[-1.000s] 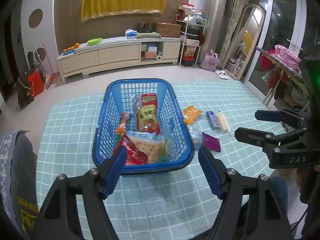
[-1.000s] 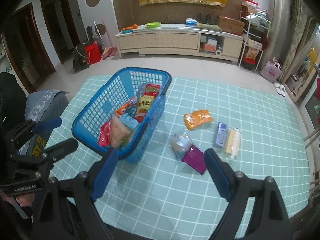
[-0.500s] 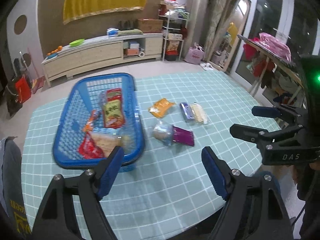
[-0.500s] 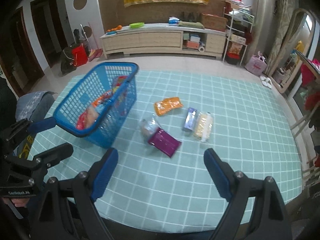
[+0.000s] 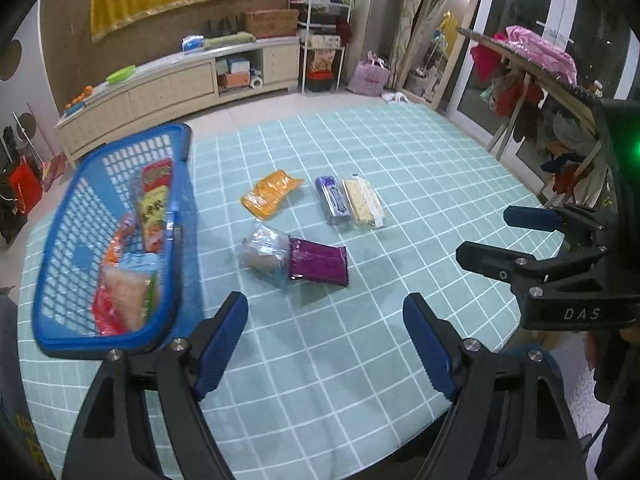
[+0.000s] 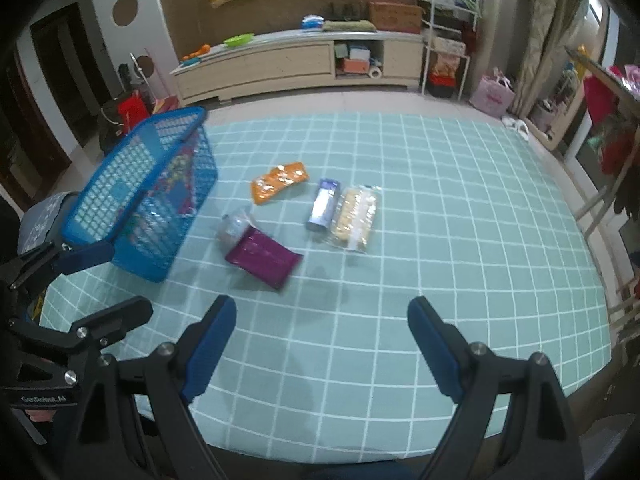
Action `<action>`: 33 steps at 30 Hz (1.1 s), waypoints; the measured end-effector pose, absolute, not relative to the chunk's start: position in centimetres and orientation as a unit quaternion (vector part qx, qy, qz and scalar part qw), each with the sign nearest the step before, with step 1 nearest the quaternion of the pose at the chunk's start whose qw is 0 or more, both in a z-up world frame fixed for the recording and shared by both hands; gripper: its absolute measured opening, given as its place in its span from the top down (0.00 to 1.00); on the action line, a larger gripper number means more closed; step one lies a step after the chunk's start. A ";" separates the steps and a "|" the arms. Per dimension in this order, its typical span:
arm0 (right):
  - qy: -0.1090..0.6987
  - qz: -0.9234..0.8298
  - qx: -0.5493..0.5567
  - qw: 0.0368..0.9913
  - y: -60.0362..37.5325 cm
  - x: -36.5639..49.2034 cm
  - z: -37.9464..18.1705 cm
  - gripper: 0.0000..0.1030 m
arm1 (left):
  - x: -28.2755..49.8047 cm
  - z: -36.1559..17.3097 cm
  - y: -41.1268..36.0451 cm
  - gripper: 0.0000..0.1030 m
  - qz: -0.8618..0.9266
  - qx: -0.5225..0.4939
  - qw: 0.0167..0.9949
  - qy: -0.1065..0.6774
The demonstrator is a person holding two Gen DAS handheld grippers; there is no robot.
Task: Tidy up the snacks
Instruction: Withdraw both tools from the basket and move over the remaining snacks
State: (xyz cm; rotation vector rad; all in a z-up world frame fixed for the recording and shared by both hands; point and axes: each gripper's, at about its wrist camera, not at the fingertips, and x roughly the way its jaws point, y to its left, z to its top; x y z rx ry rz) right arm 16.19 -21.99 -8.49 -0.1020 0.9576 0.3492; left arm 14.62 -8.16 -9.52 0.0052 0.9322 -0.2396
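Note:
A blue plastic basket (image 5: 176, 184) (image 6: 120, 176) holding several snack packs stands at the left of the table. Loose on the green checked cloth lie an orange pack (image 5: 270, 194) (image 6: 280, 182), a blue-purple bar (image 5: 332, 200) (image 6: 324, 204), a pale cracker pack (image 5: 364, 202) (image 6: 354, 216), a clear bag (image 5: 264, 254) (image 6: 234, 228) and a magenta pack (image 5: 318, 262) (image 6: 264, 258). My left gripper (image 5: 326, 344) is open and empty, near the front edge. My right gripper (image 6: 322, 346) is open and empty; it also shows in the left wrist view (image 5: 504, 236).
The table's front and right edges are close to both grippers. A long cream cabinet (image 6: 296, 64) stands against the far wall. A shelf rack (image 6: 444, 40), a mirror (image 5: 436, 52) and a clothes rack (image 5: 532, 68) stand at the right.
Both views have swung to the right: the basket has slid to the left of frame and the loose packs now sit in the middle. Both grippers stay open.

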 end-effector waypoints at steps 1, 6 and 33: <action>0.462 0.165 -0.047 0.870 -22.4 16.6 -8.9 0.12 | 15.2 -10.0 -8.6 0.24 -0.115 0.003 0.883 0.454; 0.479 0.152 -0.050 0.863 -23.7 18.1 -10.7 0.12 | 17.7 -11.9 -10.0 0.24 -0.117 0.015 0.872 0.476; 0.529 0.138 -0.023 0.837 -27.1 25.4 -16.4 0.12 | 27.3 -20.3 -13.3 0.24 -0.144 0.023 0.805 0.576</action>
